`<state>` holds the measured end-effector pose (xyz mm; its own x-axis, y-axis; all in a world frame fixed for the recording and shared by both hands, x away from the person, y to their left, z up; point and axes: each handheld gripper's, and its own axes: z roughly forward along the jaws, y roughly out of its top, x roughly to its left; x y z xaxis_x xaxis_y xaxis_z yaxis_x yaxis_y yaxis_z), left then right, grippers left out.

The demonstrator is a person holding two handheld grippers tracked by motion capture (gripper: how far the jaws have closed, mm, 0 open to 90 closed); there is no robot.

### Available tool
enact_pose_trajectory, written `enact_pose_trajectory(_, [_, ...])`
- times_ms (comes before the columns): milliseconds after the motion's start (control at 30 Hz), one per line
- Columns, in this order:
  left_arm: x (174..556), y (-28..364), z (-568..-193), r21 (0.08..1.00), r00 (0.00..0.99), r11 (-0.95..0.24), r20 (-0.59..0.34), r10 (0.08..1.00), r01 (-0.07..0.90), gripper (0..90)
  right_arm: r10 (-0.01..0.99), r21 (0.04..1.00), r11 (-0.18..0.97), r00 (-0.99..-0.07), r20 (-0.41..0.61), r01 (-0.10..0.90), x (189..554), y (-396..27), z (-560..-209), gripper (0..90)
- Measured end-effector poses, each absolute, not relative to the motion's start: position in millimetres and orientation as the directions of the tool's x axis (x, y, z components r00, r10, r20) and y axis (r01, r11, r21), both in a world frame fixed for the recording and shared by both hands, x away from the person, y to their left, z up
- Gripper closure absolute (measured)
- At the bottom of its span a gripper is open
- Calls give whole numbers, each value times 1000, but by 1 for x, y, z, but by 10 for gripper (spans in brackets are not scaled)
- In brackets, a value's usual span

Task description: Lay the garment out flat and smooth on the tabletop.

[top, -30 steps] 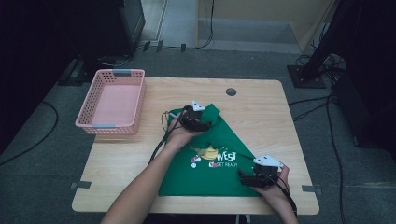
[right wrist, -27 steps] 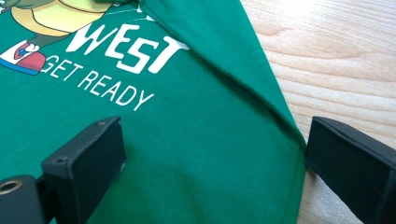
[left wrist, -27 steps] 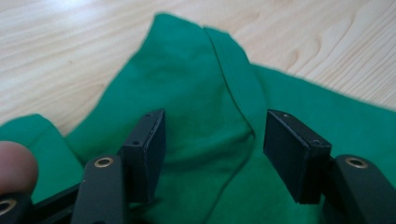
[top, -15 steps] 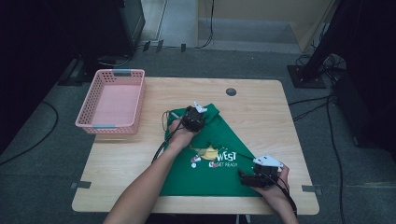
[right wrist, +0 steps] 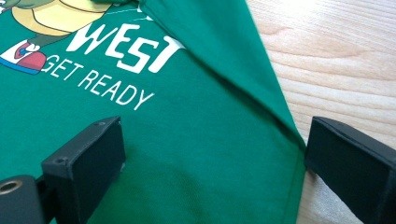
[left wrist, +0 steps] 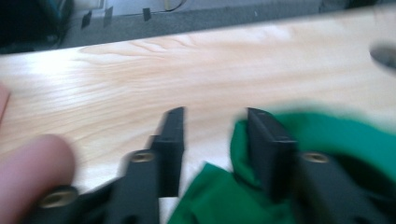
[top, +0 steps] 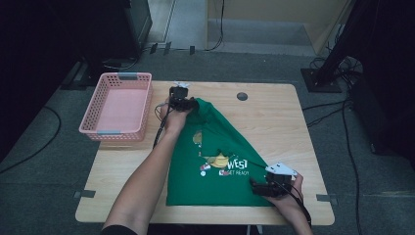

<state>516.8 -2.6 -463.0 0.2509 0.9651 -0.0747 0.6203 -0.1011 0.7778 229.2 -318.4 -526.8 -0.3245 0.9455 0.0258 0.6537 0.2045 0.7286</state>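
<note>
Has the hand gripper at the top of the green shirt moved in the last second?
Yes. The left gripper has slid left, toward the pink basket; its jaws have just been opening beside the green shirt.

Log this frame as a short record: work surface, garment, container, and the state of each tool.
surface: wooden table
garment: green T-shirt, printed "WEST GET READY", lying partly folded to a point at the far end
container: pink basket at the table's left, nothing visible inside
left tool: at the shirt's far tip, jaws apart, just opening; cloth beside one jaw, bare table in the gap
right tool: open, astride the shirt's near right edge
</note>
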Motion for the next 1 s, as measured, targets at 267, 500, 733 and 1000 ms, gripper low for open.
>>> enact_pose_trajectory(267, [506,11,-462,783,289,-81,-130,948,617,405,945,729,205,-325,26,654,229,-318,-527,48])
enact_pose_trajectory(500, [489,8,-477,757,341,-137,-120,932,639,385,946,728,205,-324,25,654,229,-318,-527,47])
enact_pose_trajectory(733, [482,16,-493,735,317,-132,-118,941,665,363,946,728,204,-322,25,654,229,-318,-527,47])
enact_pose_trajectory(1000, [482,23,-505,716,287,-105,-137,948,690,359,948,724,198,-317,31,661,229,-320,-526,54])
